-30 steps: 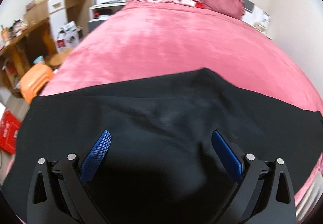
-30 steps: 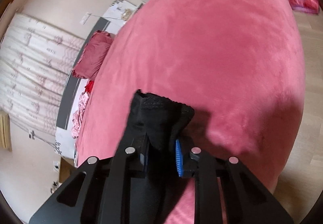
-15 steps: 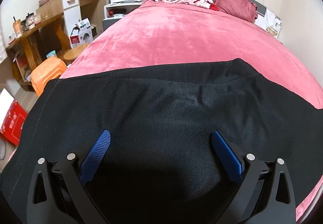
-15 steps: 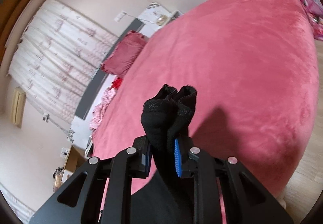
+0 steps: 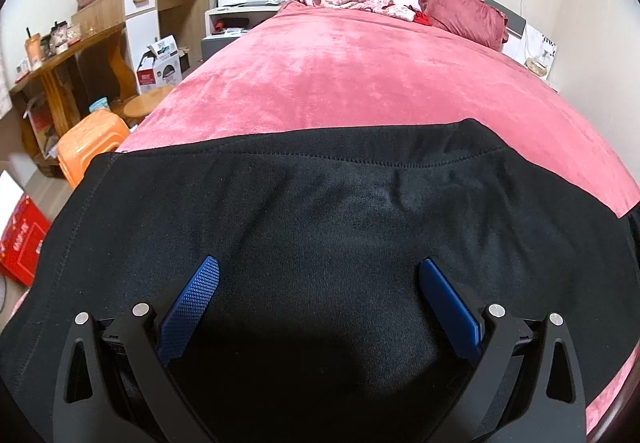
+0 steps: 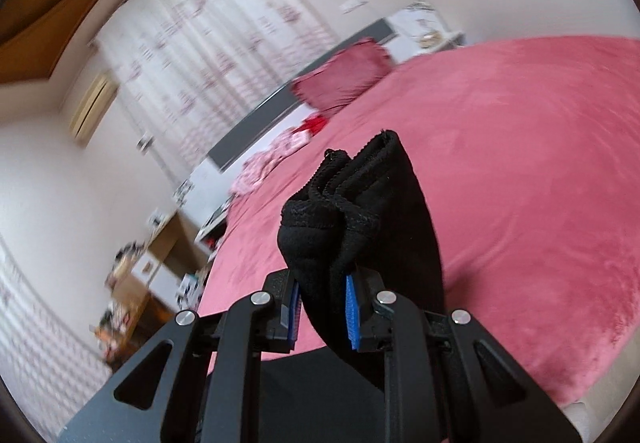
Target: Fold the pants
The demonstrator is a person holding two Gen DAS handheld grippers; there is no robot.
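Right gripper lifting bunched hem end of pants; left gripper parked wide over the spread cloth.

Right gripper (image 6: 322, 313) pinches a gathered wad of the black knit pants (image 6: 360, 219), blue pads pressed on cloth. A second ago it sat low over the pink plush bedspread (image 6: 520, 171); now it is raised and rolled, with curtains and far wall in view and background blurred. Left gripper (image 5: 318, 275) has its jaws spread, holding nothing, above the flat part of the pants (image 5: 320, 211), barely shifted. The pants lie across the near end of the bed. Judgement: fold-over is under way, carrying the end across toward the flat half.
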